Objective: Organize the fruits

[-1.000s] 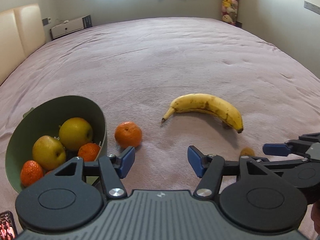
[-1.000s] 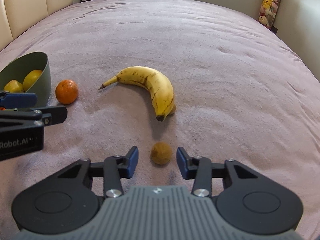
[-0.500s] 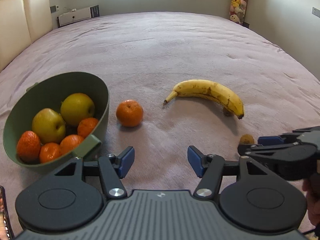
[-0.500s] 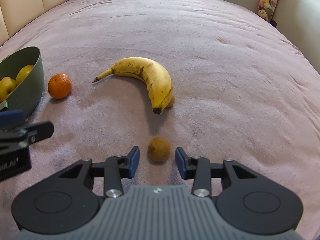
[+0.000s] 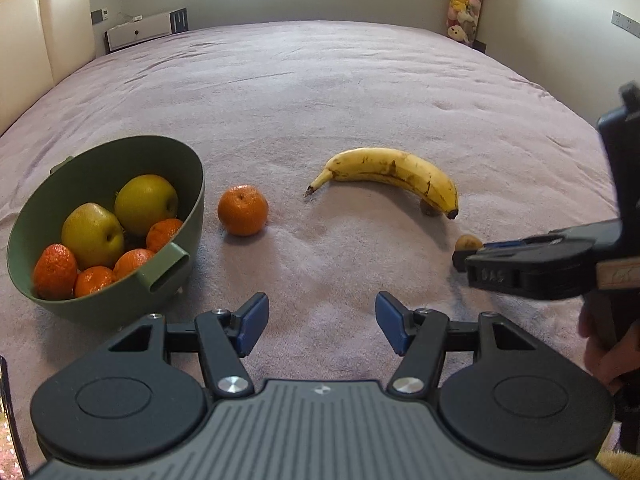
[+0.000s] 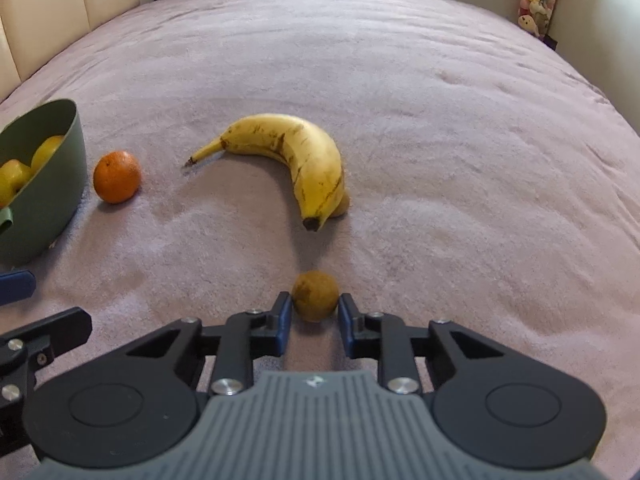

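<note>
A small brown kiwi [image 6: 315,294] lies on the pink bedspread, and my right gripper [image 6: 314,312] is closing on it, both blue pads touching its sides. From the left wrist view the same kiwi [image 5: 468,242] peeks out past the right gripper's tips [image 5: 469,257]. A banana [image 6: 304,156] lies beyond it, with a second kiwi [image 6: 343,207] tucked behind its end. A loose orange [image 5: 242,210] sits beside the green bowl [image 5: 160,140], which holds two yellow apples and several mandarins. My left gripper [image 5: 322,322] is open with nothing between its fingers, just in front of the bowl and orange.
The bedspread [image 5: 340,80] stretches far back to a cream headboard [image 5: 48,40] on the left. A hanging row of plush toys [image 5: 464,4] is at the back right corner. A person's hand [image 5: 608,356] holds the right gripper's handle.
The right gripper's pads have closed from either side onto the kiwi. The left view has drifted forward and tilted down, so more of the bowl shows now.
</note>
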Demonstrator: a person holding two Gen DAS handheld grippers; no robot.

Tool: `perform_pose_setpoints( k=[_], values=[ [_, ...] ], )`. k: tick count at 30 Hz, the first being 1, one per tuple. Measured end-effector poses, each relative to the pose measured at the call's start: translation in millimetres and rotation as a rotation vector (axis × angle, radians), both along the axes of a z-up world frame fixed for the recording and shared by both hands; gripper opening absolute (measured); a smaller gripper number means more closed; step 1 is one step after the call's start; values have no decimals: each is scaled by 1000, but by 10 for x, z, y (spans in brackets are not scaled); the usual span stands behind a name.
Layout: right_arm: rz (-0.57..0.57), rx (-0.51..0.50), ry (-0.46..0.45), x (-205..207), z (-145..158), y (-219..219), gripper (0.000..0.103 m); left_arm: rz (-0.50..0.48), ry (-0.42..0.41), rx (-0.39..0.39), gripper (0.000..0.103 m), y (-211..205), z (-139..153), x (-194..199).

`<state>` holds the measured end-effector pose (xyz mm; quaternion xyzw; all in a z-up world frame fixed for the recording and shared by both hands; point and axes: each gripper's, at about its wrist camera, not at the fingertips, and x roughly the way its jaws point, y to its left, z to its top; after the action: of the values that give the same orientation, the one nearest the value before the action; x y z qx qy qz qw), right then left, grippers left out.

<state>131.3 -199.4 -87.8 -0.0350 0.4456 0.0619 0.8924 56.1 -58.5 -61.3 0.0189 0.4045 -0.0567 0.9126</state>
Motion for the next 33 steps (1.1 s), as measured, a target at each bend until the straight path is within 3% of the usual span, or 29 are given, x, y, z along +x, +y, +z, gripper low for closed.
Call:
perform_pose_setpoints(
  k=[4, 9, 12, 19, 25, 33],
  values=[
    [-77, 106, -28, -48, 327, -263, 22, -43, -16, -32, 71, -39, 72, -12],
    [-151, 72, -62, -246, 546, -549, 22, -183, 5, -93, 60, -229, 102, -52],
    [-178, 48, -65, -379, 572, -659, 22, -274, 8, -88, 59, -399, 101, -107],
    [-238, 38, -39, -767, 580, -952, 22, -364, 19, -87, 58, -644, 80, -167],
    [-216, 55, -5, -1013, 516, -996, 22, -354, 52, -28, 57, -641, 24, -257],
    [-140, 82, -8, -1016, 382, -882, 22, -161, 66, 28, 57, -147, 67, -240]
  ],
)
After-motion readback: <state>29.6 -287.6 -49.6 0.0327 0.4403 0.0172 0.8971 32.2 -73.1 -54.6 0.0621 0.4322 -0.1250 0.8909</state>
